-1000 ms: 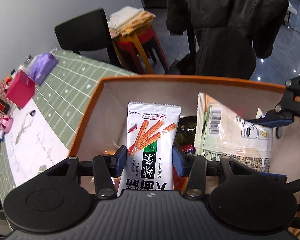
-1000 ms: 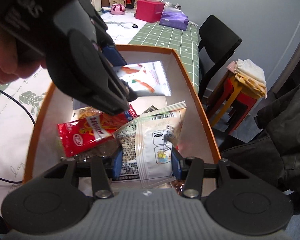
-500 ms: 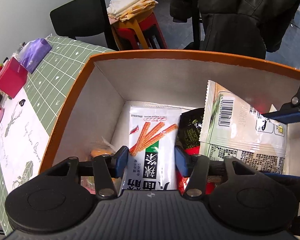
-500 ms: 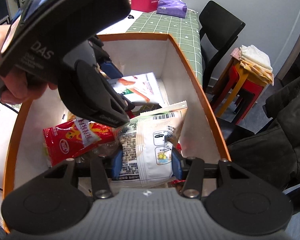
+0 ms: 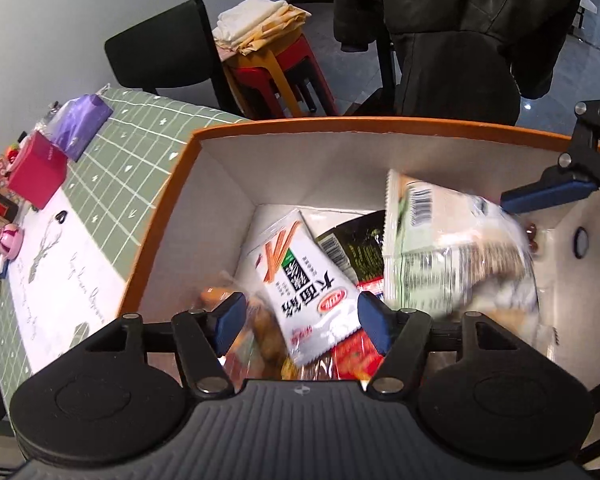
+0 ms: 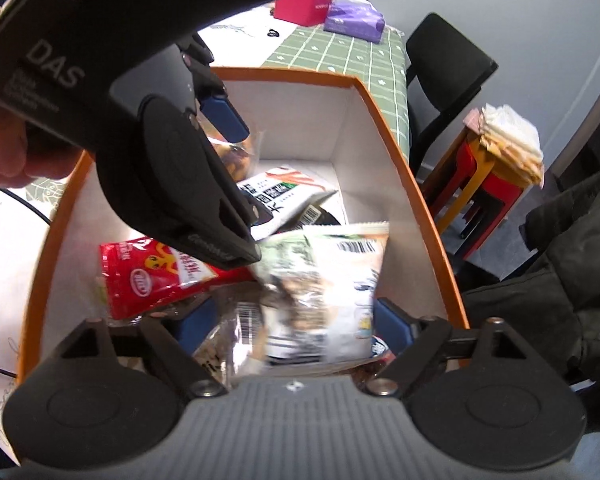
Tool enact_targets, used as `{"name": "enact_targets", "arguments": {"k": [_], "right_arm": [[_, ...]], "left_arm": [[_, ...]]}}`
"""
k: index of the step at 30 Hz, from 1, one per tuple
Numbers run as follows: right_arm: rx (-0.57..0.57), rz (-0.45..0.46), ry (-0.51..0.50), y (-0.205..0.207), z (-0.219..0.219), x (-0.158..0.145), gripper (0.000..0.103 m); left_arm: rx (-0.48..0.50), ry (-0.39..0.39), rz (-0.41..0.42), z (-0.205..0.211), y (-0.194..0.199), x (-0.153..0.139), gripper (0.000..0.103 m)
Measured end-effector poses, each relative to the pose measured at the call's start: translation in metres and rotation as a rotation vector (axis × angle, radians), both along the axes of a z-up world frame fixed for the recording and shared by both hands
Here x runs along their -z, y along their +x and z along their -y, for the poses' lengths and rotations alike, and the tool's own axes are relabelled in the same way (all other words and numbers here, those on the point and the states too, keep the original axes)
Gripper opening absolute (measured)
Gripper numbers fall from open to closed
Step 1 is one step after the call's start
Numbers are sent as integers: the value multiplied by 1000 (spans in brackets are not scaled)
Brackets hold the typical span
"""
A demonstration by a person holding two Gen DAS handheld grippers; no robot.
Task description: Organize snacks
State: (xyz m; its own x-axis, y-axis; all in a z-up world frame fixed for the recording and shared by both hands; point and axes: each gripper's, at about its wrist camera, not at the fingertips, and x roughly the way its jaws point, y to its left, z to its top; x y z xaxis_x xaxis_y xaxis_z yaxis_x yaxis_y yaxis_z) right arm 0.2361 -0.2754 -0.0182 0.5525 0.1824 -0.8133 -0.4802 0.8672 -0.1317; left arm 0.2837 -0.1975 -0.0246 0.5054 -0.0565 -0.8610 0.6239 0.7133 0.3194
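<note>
Both grippers point down into the orange-rimmed box (image 5: pixel 380 124), white inside, which stands on the green checked tablecloth (image 5: pixel 112 152).

Left gripper (image 5: pixel 302 318), lower centre of the left wrist view: jaws opening, blue pads clear of the packet. Between them, touching neither, the white packet with orange sticks (image 5: pixel 300 280) is tilted, its top toward the far left corner of the box floor. Under it lie a dark packet (image 5: pixel 356 248), a red packet (image 5: pixel 356 354) and a clear bag of brownish snacks (image 5: pixel 260 320).

Right gripper (image 6: pixel 296 324), lower centre of the right wrist view: jaws opening, pads spread wide. The pale green-and-white packet with a barcode (image 6: pixel 332 288) sits between them, motion-blurred, not pinched. In the left wrist view the same packet fills the middle right of the box, one blue right-gripper pad just above it.

Right wrist view, upper left: the left gripper's black body, a hand (image 6: pixel 4 136) on it. Below it lies the red packet, at lower left in the box.

Outside the box: pink box (image 5: pixel 36 170) and purple pouch (image 5: pixel 82 124) at the far left, black chair (image 5: pixel 164 52), red stool (image 5: pixel 276 68) with folded cloths, dark jacket (image 5: pixel 460 32) at the top.
</note>
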Motion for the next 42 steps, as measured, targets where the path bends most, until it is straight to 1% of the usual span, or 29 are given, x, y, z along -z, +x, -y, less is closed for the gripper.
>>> {"name": "enact_targets", "arguments": {"k": [3,7,9,13,17,21,26,30,32,36,39,42], "right_arm": [[-5,23,2,-11,-3,-12,90],[-8,69,14,-30,-7,-30,94],[-6,102,13,-41,-9,-39,94],[23,195,32,-70,-14,-58,95],[30,266,73,-102,-19,-78,96],[32,332,107,-134,-26,-90,96],[57,379,192,-173,-32,-96,96],[84,430,239,-206,-36,-94,96],[98,471,243,-222,-40,-91,97],[144,555,223,-250,-52,-83,97],[178,575,256,-265,-59,-75,97],[197,598,263,-276,-68,-66,98]], "left_arm": [[-17,-8,19,-7,-13,-16,75],[-26,-27,81,-17,-40,-45,76],[-29,-35,122,-22,-56,-60,76],[-37,-41,236,-37,-94,-89,76],[-74,-107,314,-60,-136,-116,77],[-111,-192,412,-85,-182,-131,83],[-214,-311,479,-113,-226,-132,84],[-299,-364,529,-131,-248,-122,87],[-328,-393,532,-139,-257,-115,89],[-382,-461,530,-153,-279,-101,90],[-438,-490,553,-162,-291,-90,91],[-496,-476,594,-166,-302,-79,92]]}}
